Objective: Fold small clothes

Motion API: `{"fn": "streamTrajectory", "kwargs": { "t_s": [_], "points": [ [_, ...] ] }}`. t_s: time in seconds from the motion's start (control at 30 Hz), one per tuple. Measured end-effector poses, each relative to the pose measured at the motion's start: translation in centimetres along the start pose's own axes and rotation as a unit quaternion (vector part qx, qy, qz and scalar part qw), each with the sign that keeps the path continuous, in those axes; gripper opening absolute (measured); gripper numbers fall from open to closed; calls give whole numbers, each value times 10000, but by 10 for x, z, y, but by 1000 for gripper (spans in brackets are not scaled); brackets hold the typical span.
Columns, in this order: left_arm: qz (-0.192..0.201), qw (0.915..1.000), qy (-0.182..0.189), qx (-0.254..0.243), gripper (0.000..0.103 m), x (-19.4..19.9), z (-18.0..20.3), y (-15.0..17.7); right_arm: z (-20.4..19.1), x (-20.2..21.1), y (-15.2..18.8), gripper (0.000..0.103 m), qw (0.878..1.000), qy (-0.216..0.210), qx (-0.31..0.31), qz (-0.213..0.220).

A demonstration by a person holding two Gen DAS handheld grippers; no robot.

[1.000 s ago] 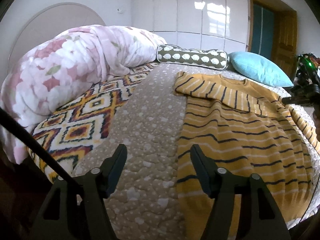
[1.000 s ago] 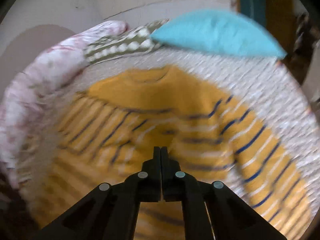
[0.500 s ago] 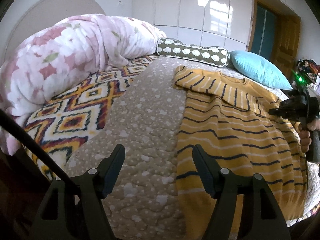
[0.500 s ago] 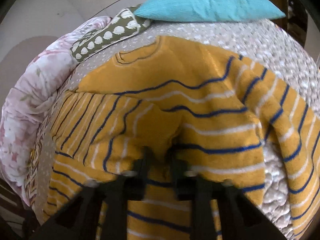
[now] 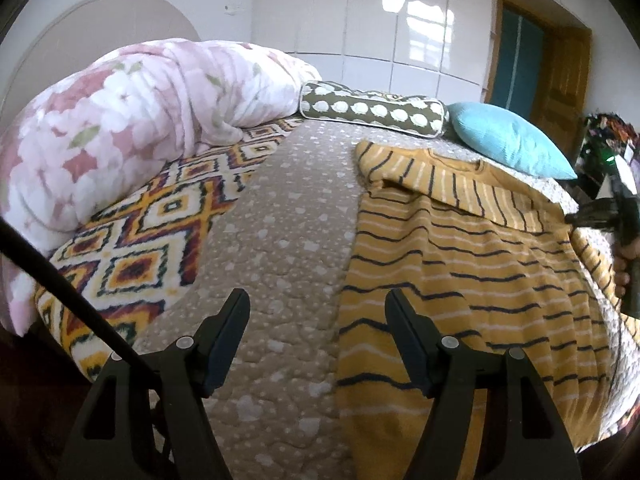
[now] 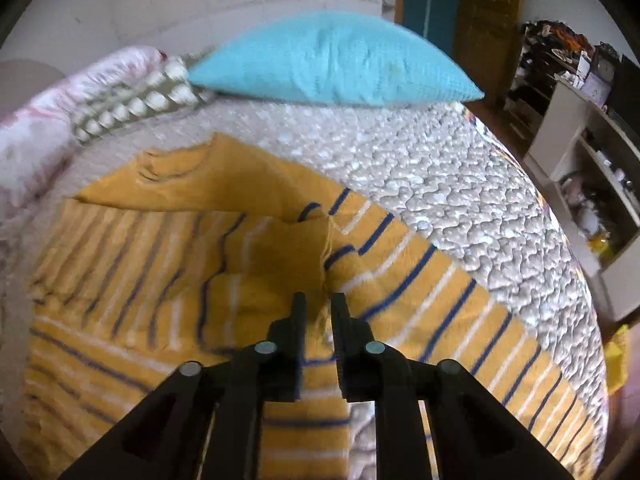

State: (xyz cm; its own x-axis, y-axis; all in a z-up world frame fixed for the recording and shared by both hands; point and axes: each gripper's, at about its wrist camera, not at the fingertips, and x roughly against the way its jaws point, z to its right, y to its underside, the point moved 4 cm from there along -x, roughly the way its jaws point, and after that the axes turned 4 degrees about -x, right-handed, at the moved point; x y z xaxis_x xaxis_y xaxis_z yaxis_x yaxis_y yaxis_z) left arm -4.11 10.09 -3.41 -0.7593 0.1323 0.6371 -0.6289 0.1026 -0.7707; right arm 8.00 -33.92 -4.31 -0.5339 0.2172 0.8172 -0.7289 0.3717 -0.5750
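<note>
In the left wrist view, a pink floral duvet (image 5: 120,140) is heaped at about ten o'clock, with a diamond-patterned blanket (image 5: 160,232) spread just below it and touching it. The left gripper (image 5: 316,308) sits at six o'clock, its jaws standing wide apart with nothing between them, above the beige quilted bedspread (image 5: 280,240). A green bolster with white spots (image 5: 372,110) lies at twelve o'clock, and a turquoise pillow (image 5: 508,146) just beside it at one o'clock. The yellow striped sweater (image 5: 460,280) lies flat on the bedspread from the middle out to four o'clock, one sleeve folded across its chest. At three o'clock the right gripper (image 5: 592,216) shows at the frame edge, held in a hand (image 5: 624,268), over the sweater's far side. In the right wrist view, the sweater (image 6: 160,280) fills the left and lower middle, with the folded sleeve's cuff lying at the centre. The right gripper (image 6: 318,304) at six o'clock has just been opening; its jaws stand at a narrow gap directly over the sweater, and no cloth is pinched between them. A shelf unit (image 6: 580,160) stands at three o'clock beyond the bed.
</note>
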Motion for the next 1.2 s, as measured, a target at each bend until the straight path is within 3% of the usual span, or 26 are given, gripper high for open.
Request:
{"fn": "streamTrajectory", "kwargs": {
  "t_s": [0.23, 0.43, 0.5, 0.57, 0.8, 1.0, 1.2],
  "points": [
    [-306, 9984, -169, -444, 72, -3, 27, -4, 6, 61, 59, 30, 9985, -352, 290, 302],
    [-495, 9944, -113, -926, 72, 1, 66, -5, 28, 81, 117, 34, 9985, -351, 199, 372],
    [-438, 9932, -152, -1065, 72, 9, 78, -8, 38, 89, 134, 45, 9981, -373, 127, 482],
    [-387, 9926, -175, -1141, 72, 16, 88, -11, 46, 94, 144, 48, 9981, -348, 77, 509],
    [-318, 9913, -53, -1279, 75, 36, 126, -18, 87, 106, 165, 48, 9954, -564, -607, 486],
    [-436, 9874, -49, -1519, 75, 33, 147, -12, 97, 117, 173, 48, 9935, -591, -654, 719],
    [-615, 9858, 9, -1561, 75, 27, 154, -5, 101, 105, 181, 48, 9937, -663, -706, 559]
  ]
}}
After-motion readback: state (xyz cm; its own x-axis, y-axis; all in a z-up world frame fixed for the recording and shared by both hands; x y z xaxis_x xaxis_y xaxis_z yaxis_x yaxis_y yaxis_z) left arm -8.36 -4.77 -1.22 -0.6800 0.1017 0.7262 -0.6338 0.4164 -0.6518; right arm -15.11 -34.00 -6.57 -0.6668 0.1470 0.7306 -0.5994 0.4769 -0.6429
